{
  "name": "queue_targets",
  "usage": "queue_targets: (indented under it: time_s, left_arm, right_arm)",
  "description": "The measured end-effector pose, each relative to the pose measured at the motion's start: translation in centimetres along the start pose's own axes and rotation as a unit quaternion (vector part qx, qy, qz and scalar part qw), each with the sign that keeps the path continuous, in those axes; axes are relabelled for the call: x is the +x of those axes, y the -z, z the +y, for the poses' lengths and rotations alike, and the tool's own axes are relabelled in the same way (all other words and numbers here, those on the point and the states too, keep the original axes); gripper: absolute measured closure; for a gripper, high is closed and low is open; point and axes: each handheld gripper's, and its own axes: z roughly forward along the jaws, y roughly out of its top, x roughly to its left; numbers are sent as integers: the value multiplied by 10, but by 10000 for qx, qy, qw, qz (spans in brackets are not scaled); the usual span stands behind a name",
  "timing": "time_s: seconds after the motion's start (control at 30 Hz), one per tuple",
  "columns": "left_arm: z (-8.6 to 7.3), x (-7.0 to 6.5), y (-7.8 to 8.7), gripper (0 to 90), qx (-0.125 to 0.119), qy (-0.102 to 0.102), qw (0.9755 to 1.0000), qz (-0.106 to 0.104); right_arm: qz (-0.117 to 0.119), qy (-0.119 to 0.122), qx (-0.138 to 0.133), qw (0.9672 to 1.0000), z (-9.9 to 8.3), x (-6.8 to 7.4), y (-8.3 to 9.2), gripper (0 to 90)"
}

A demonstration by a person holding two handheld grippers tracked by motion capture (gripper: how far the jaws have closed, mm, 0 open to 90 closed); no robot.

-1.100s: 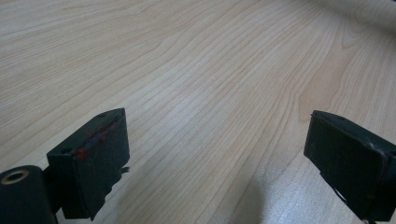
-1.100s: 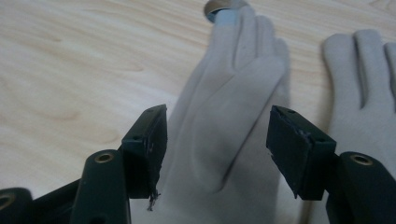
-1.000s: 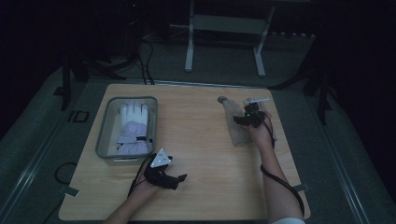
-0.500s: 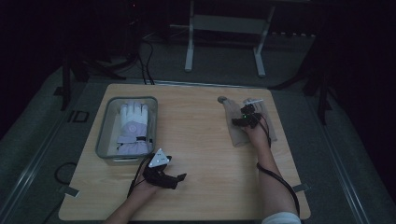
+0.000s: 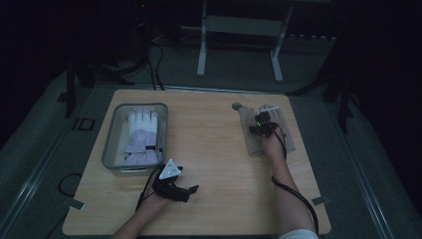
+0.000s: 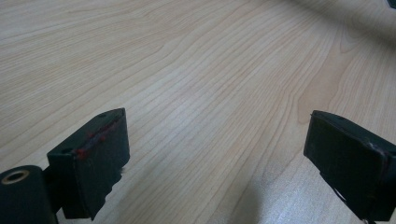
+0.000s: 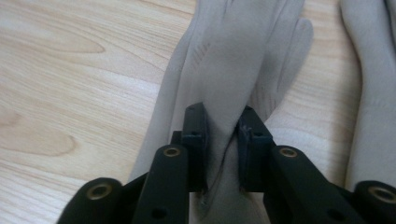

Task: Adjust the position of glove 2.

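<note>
Grey glove [image 7: 243, 60] beside second glove [image 7: 373, 93], bin [image 5: 113, 130] well apart.

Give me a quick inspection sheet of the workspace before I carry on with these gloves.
Surface: wooden table, bare in the middle.
Job's things: grey glove pinched up in a fold; a second grey glove flat beside it; white glove lying in the clear bin.
Clutter: nothing seen.
Grippers: right hand-held gripper has just closed on the grey glove; left hand-held gripper open, resting near the bin.
Cables: black cable trails along the right forearm.
Surroundings: dark; metal stand behind the table.
</note>
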Motion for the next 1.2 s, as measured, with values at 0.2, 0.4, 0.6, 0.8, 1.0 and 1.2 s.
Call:
queue_targets:
  time_s: [0.2,0.4,0.6,0.8,1.0,1.2]
  left_arm:
    - [0,-1,0,71,14,-37,10000,15]
    - [0,0,-1,72,47,-33,10000,2]
    - [0,-1,-1,72,58,-46,10000,35]
    - [0,-1,-1,71,67,-54,10000,45]
    - [0,-2,-1,71,71,-100,9999,61]
    - [0,-2,-1,71,71,-116,9999,64]
  right_arm:
    - [15,-344,-6,9994,2,1,5,796]
    - [125,-535,-113,9984,1,6,15,796]
    - [237,-629,-288,9973,-2,25,33,796]
    - [310,-686,-531,9957,-4,44,50,795]
    - [402,-735,-737,9938,-5,66,66,795]
    - [429,-765,-1060,9905,-8,91,85,795]
